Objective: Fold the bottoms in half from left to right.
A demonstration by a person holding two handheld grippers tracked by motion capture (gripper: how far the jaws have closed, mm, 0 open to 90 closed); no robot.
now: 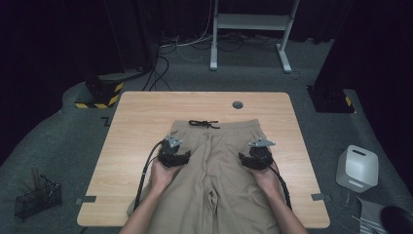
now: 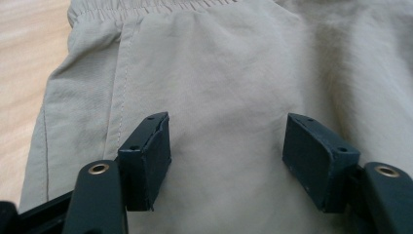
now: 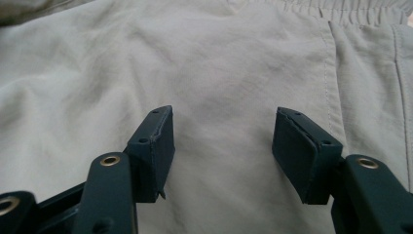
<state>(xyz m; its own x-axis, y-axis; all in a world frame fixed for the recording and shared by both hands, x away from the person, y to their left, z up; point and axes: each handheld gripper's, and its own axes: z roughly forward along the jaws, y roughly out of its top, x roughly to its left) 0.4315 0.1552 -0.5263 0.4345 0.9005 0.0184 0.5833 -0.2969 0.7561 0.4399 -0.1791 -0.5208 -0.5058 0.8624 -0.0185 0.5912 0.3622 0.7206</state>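
From the high view, a pair of beige trousers (image 1: 214,165) lies flat on the wooden bench (image 1: 136,117), its waistband toward the far edge and its legs running off the near edge between the person's forearms. A black drawstring (image 1: 204,124) is knotted at the middle of the waistband. The left gripper (image 1: 173,155) rests over the trousers' left hip area, near the bench's left half, and the right gripper (image 1: 256,157) sits over the right hip area; the two are well apart, one on each side of the fly. A grey round cap (image 1: 237,105) sits in the bench near the far edge. On the floor, a white box (image 1: 357,168) stands off the right edge and a wire basket (image 1: 37,199) off the near left corner.

In the left gripper view, the jaws stand wide apart with nothing clamped, only flat fabric between and beneath them; the elastic waistband (image 2: 146,7) runs along the top and bare bench shows at the left.

In the right gripper view, the jaws are likewise spread open over smooth cloth, gripping nothing, with a pocket seam (image 3: 336,73) at the right.
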